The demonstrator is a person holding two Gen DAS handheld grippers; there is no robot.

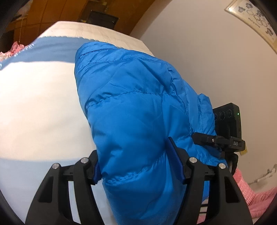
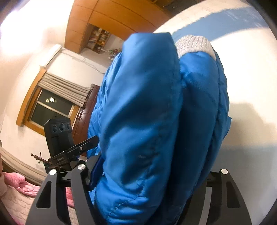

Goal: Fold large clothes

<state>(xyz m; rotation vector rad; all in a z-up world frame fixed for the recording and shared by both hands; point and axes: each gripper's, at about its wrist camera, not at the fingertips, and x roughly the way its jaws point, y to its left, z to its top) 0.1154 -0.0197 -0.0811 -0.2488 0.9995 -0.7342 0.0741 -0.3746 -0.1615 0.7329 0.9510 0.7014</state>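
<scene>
A bright blue quilted puffer jacket [image 1: 135, 107] hangs bunched between both grippers above a white and blue sheet [image 1: 38, 107]. My left gripper [image 1: 138, 166] is shut on a thick fold of the jacket, with blue pads [image 1: 174, 159] pressed on either side. My right gripper [image 2: 147, 173] is shut on another fold of the jacket [image 2: 147, 103]; its right finger is hidden by fabric. A white knit band [image 2: 193, 45] shows at the jacket's top. The right gripper [image 1: 223, 140] also shows at the right of the left wrist view, the left gripper [image 2: 65, 152] at the left of the right wrist view.
The sheet [image 2: 251, 77] covers a bed below. A pink quilted blanket [image 2: 20, 187] lies at the near edge. A white wall [image 1: 207, 60] with a framed picture [image 1: 256, 20] is to the right. A window [image 2: 50, 107] and wooden cabinets [image 2: 112, 15] stand behind.
</scene>
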